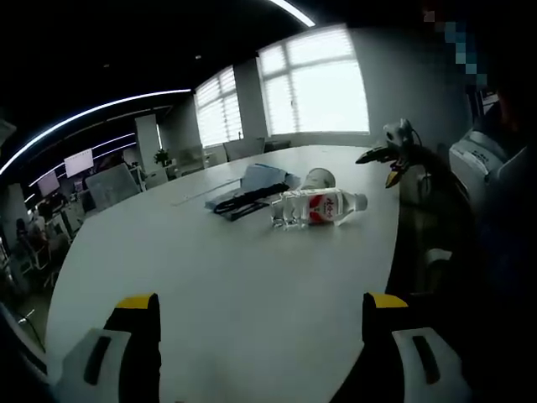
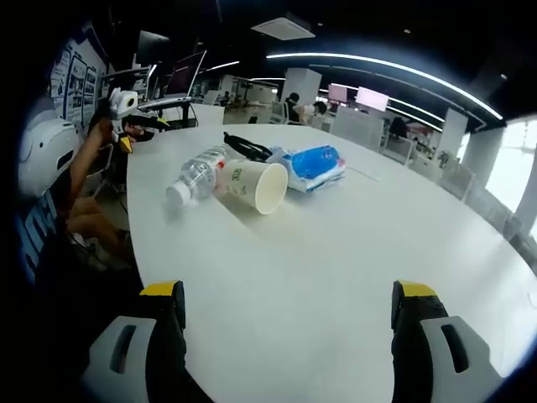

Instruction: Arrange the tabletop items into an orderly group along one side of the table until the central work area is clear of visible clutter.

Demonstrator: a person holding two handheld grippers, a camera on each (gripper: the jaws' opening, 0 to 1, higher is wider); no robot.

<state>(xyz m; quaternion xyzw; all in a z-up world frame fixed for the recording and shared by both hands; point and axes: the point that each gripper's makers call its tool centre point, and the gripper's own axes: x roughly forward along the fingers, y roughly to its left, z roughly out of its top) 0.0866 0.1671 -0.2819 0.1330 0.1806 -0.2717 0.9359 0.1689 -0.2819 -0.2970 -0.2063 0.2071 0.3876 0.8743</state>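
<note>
Both tools, left (image 1: 262, 323) and right (image 2: 289, 315), stand released over bare white worktop (image 2: 336, 252), while the clear plastic bottle (image 2: 196, 175), white paper cup (image 2: 254, 185) and blue packet (image 2: 314, 164) lie clustered upper centre, so approach precedes any grasp.

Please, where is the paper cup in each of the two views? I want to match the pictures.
Left gripper view: the paper cup lies on its side right of centre, upper half, just behind the water bottle.
Right gripper view: the paper cup lies left of centre, upper half, its open mouth toward the camera, between the bottle and the blue packet.
Shared landmark: the water bottle with the red label, lying beside the cup.
</note>
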